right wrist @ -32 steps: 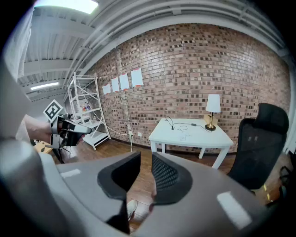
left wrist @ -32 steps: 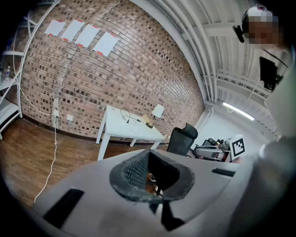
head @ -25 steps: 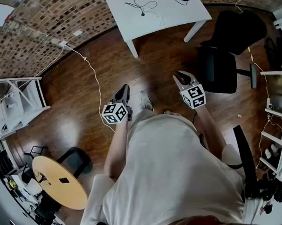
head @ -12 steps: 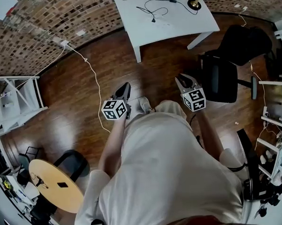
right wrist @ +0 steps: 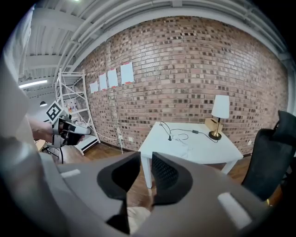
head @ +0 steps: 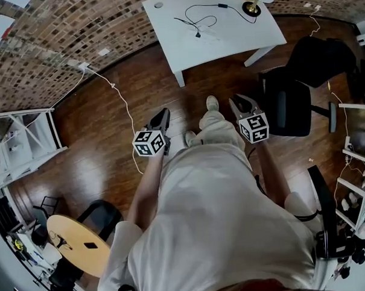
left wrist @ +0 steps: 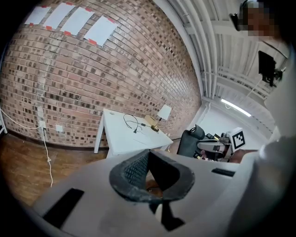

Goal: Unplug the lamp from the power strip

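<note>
Left gripper [head: 162, 112] pinched shut, right gripper [head: 235, 100] a bit apart, both empty. Lamp [head: 249, 7] w/ cord [head: 196, 17] sits on table [head: 226, 40], well ahead. Unplugging not begun; can't see strip.

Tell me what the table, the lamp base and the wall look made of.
Table: white and matte, probably painted wood or laminate; even surface, no grain showing.
Lamp base: gold-coloured with a sheen, likely brass-finished metal.
Wall: bare reddish-brown brick, with pale mortar lines between courses.
</note>
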`<state>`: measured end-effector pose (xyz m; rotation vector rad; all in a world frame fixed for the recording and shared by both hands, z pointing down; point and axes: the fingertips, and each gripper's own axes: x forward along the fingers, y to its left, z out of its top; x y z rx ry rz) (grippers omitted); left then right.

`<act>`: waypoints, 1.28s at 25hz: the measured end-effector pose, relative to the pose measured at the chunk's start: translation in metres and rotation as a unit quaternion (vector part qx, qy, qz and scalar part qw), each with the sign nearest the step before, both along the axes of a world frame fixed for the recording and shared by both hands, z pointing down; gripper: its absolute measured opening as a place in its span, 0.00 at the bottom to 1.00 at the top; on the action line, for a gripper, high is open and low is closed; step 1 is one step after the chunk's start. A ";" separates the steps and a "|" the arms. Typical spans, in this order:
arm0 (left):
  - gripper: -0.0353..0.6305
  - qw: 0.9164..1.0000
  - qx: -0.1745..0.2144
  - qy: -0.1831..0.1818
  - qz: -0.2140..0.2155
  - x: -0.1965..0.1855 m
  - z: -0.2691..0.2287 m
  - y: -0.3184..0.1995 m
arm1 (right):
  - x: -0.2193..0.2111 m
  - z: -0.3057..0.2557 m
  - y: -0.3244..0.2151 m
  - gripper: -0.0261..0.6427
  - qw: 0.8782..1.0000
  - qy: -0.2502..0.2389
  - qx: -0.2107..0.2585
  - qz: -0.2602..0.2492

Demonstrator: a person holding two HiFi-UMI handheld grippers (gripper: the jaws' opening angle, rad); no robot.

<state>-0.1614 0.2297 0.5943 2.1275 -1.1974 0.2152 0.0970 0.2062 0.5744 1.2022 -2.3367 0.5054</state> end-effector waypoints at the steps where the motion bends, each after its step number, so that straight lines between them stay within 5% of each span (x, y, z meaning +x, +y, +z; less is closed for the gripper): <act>1: 0.06 1.000 -0.001 -0.002 0.000 0.003 0.001 -0.009 | 0.002 0.003 -0.011 0.15 1.000 -0.002 -0.002 -0.002; 12: 0.06 0.998 -0.042 -0.020 -0.036 0.035 0.017 -0.131 | 0.000 0.031 -0.172 0.15 0.997 -0.021 -0.025 -0.065; 20: 0.06 0.998 -0.052 -0.034 -0.022 0.073 0.024 -0.199 | 0.003 0.038 -0.253 0.15 0.992 -0.025 -0.042 -0.113; 26: 0.06 0.995 -0.063 -0.080 -0.006 0.095 0.045 -0.229 | 0.016 0.052 -0.302 0.15 0.989 -0.025 -0.052 -0.139; 32: 0.06 0.996 -0.059 -0.054 -0.035 0.104 0.045 -0.251 | 0.015 0.063 -0.339 0.15 0.984 -0.029 -0.055 -0.164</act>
